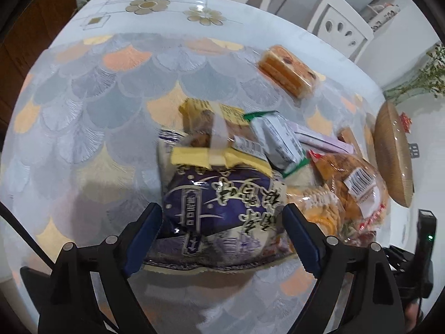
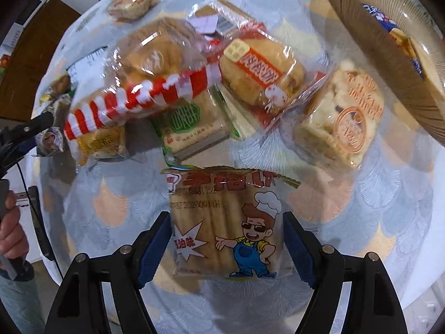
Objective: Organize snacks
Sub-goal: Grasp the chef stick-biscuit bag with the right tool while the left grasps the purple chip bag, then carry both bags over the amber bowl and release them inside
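A purple and white snack packet [image 1: 222, 194] lies on the scale-patterned tablecloth [image 1: 97, 105], at the near end of a heap of snacks. My left gripper [image 1: 222, 231] stands open, its blue pads on either side of the packet, close to its edges. In the right wrist view, a clear packet of biscuit sticks with a cartoon chef [image 2: 222, 222] lies flat on the cloth. My right gripper [image 2: 226, 239] points down over it, open, with the pads just beside its two long edges. A woven basket [image 2: 389, 55] with several snacks inside stands at the upper right.
The heap holds a yellow packet [image 1: 211, 128], a green and white one [image 1: 278, 139], and a red-striped bread bag [image 2: 144, 83]. An orange cake packet [image 1: 289, 72] lies apart, farther back. White chairs [image 1: 339, 25] stand behind the table. A person's hand [image 2: 11, 222] is at the left edge.
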`<state>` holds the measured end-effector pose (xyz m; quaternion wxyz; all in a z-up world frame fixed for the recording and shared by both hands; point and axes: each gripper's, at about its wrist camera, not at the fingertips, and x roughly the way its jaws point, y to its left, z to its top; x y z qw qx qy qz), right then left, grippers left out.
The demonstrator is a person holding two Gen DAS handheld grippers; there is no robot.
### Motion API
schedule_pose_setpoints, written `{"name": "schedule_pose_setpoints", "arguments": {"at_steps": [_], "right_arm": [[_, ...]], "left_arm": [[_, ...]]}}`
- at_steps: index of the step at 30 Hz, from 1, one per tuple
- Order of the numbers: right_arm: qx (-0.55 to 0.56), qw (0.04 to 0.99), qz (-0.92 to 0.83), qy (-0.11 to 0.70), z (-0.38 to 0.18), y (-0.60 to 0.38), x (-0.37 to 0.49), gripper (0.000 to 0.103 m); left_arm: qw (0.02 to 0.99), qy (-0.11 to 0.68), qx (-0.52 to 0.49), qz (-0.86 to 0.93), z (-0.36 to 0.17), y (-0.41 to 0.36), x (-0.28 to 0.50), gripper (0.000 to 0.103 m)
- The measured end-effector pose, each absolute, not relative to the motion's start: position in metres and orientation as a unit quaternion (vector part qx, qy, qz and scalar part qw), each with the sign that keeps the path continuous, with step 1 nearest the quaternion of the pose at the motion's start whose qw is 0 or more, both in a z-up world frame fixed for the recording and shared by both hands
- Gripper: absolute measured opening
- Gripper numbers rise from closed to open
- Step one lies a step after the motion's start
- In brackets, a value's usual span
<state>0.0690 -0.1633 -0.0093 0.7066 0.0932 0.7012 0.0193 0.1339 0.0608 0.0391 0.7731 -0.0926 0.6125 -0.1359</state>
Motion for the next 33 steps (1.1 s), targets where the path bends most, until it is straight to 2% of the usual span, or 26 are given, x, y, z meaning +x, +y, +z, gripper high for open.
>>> {"name": "schedule_pose_setpoints", "arguments": {"at_steps": [3, 5, 7, 9, 11, 13, 15, 25, 33], "right_arm": [[0.079, 0.709, 0.014, 0.701, -0.012, -0.158, 0.071, 0.076], [0.066, 0.711, 0.007, 0.7, -0.014, -0.151, 0.072, 0.069], [0.055, 0.716, 0.005, 0.696, -0.014, -0.146, 0.072, 0.066], [0.057, 0.719, 0.004, 0.693, -0.013, -0.141, 0.07, 0.062], [0.063, 0.721, 0.006, 0.69, -0.011, -0.14, 0.069, 0.059], [0.07, 0.721, 0.006, 0.69, -0.01, -0.14, 0.066, 0.058], [0.075, 0.72, 0.009, 0.689, -0.009, -0.146, 0.061, 0.058], [0.083, 0.723, 0.029, 0.685, 0.003, -0.165, 0.028, 0.057], [0.095, 0.744, 0.05, 0.659, 0.03, -0.186, 0.031, 0.057]], "left_arm": [[0.774, 0.614, -0.08, -0.133, 0.036, 0.055, 0.134, 0.092], [0.775, 0.615, -0.071, -0.13, 0.033, 0.05, 0.135, 0.093], [0.781, 0.609, -0.063, -0.122, 0.03, 0.047, 0.135, 0.094], [0.785, 0.605, -0.065, -0.117, 0.029, 0.047, 0.135, 0.09], [0.789, 0.601, -0.059, -0.117, 0.032, 0.046, 0.132, 0.082], [0.793, 0.596, -0.051, -0.115, 0.036, 0.045, 0.127, 0.073], [0.795, 0.595, -0.046, -0.11, 0.038, 0.047, 0.122, 0.071], [0.8, 0.588, -0.073, -0.091, 0.052, 0.055, 0.074, 0.07], [0.831, 0.545, -0.089, -0.076, 0.099, 0.059, 0.056, 0.07]]}}
